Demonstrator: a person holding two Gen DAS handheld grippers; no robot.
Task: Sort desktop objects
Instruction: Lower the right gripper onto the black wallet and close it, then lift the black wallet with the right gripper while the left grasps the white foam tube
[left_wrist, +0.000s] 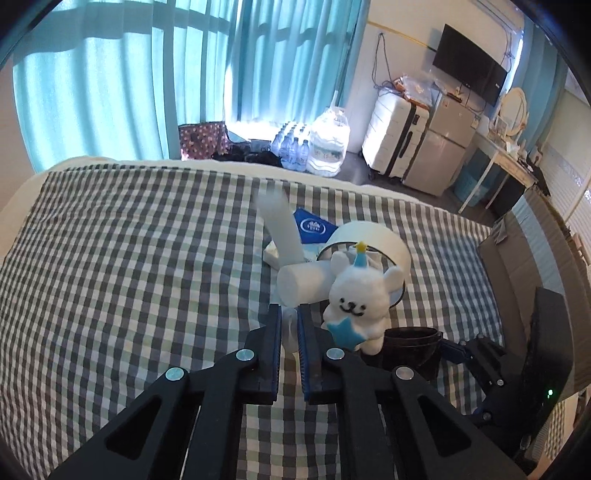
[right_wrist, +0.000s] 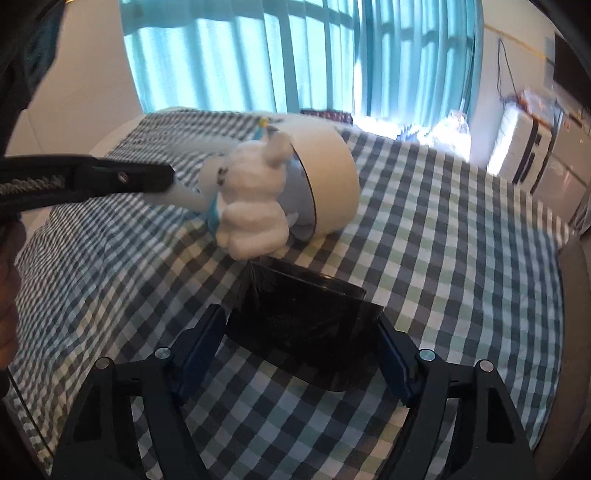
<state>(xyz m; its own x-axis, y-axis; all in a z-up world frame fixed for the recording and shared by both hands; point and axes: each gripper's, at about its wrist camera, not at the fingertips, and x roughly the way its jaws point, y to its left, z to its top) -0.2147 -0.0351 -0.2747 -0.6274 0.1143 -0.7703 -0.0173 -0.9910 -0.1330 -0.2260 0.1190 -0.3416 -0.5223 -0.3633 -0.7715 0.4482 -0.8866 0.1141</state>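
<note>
My left tongs (left_wrist: 289, 325) are clamped shut on something pale and translucent, can't tell what, just left of the white plush bear (left_wrist: 364, 295). Bear leans on a tipped white bucket (left_wrist: 373, 236) on the checkered cloth (left_wrist: 129, 258). My right tongs (right_wrist: 301, 332) straddle the black cup (right_wrist: 303, 317) lying near the bear, pads at its sides; real contact unclear.
</note>
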